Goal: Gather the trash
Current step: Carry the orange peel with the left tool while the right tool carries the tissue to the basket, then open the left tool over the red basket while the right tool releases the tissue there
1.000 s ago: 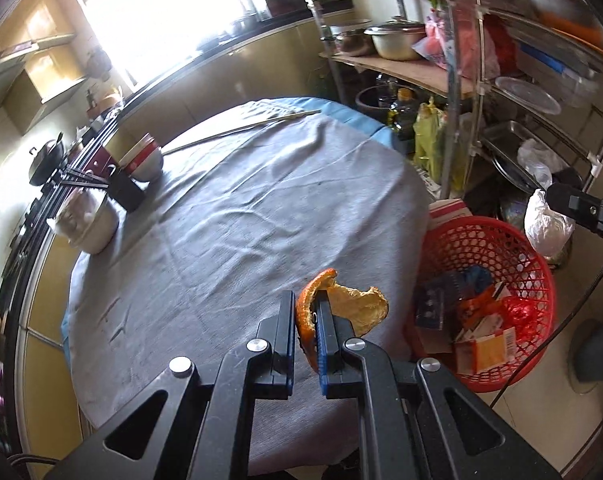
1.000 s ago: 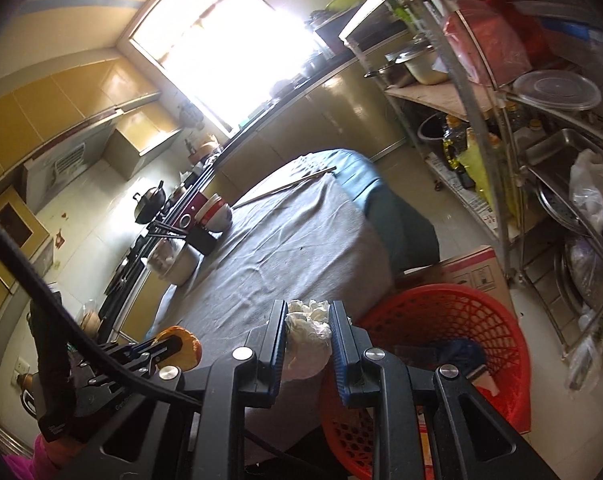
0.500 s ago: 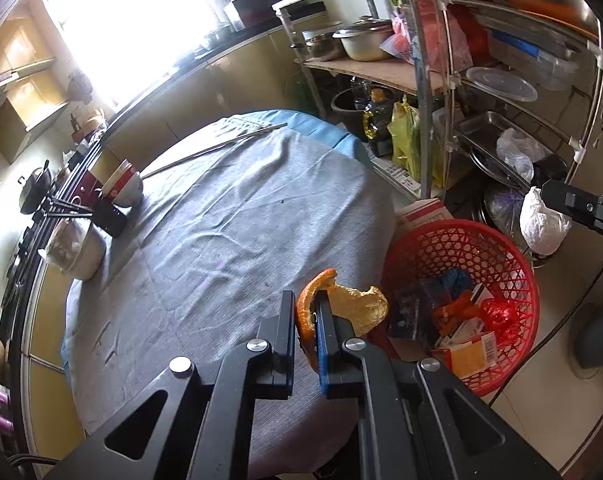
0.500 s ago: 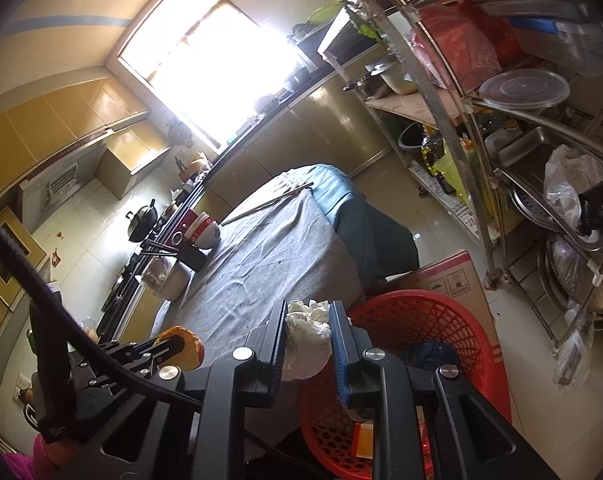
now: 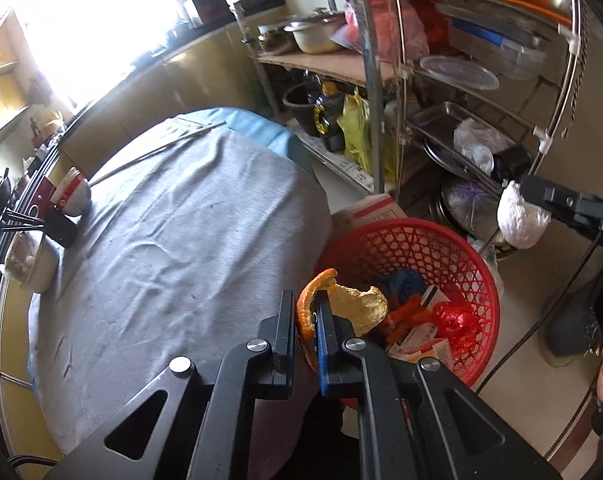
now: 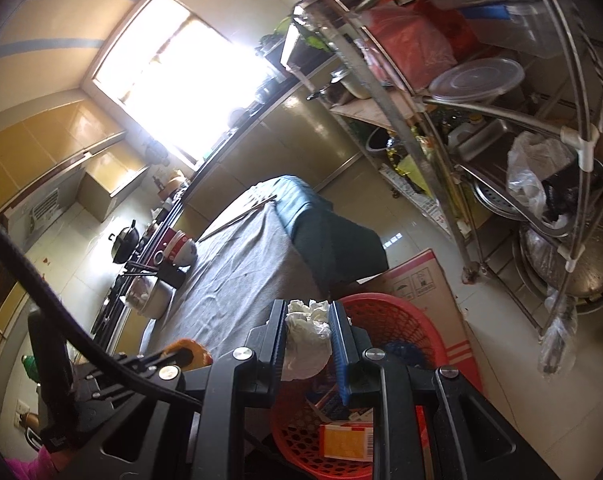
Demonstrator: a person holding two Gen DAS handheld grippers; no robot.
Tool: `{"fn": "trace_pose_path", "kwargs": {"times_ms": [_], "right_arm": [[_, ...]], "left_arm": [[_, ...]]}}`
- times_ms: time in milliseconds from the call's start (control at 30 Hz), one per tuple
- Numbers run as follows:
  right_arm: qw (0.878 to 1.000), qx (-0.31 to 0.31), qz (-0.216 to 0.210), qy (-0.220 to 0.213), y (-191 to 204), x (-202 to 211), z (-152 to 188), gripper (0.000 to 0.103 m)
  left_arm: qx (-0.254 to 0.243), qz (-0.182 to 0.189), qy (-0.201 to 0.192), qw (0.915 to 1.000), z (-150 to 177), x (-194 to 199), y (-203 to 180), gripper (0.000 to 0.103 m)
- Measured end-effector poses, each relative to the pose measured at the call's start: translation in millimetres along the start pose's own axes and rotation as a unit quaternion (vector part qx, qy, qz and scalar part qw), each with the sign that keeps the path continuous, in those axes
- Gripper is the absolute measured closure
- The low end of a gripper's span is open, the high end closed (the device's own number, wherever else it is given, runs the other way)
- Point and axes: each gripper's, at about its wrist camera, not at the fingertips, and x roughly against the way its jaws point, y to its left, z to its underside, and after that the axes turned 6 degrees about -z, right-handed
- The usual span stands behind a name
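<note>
1. The left hand-held gripper (image 5: 306, 322) is clamped on an orange peel (image 5: 343, 304).
2. The right hand-held gripper (image 6: 307, 334) is clamped on a crumpled tissue (image 6: 305, 340).
3. Both items hang near the red basket (image 5: 441, 240); release is still pending.
4. The table (image 5: 181, 232) shows no further trash.

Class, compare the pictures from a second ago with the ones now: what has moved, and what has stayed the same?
Both grippers have travelled from over the table toward the red basket, which now looms larger in both views. Unchanged: the left gripper still clamps the orange peel, the right gripper still clamps the crumpled tissue. Nothing released.
</note>
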Motion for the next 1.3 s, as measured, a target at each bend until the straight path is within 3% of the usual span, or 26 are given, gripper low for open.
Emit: {"fn": "trace_pose_path", "kwargs": {"times_ms": [400, 1300], "right_arm": [[1.0, -0.013, 0.002, 0.004, -12, -2, 0, 0.08], [1.0, -0.027, 0.007, 0.014, -22, -15, 2, 0.08]], "left_arm": [[-0.033, -0.013, 0.0, 0.9994, 1, -5, -20, 0.094], [-0.041, -0.006, 0.01, 0.9991, 2, -22, -28, 0.094]]}}
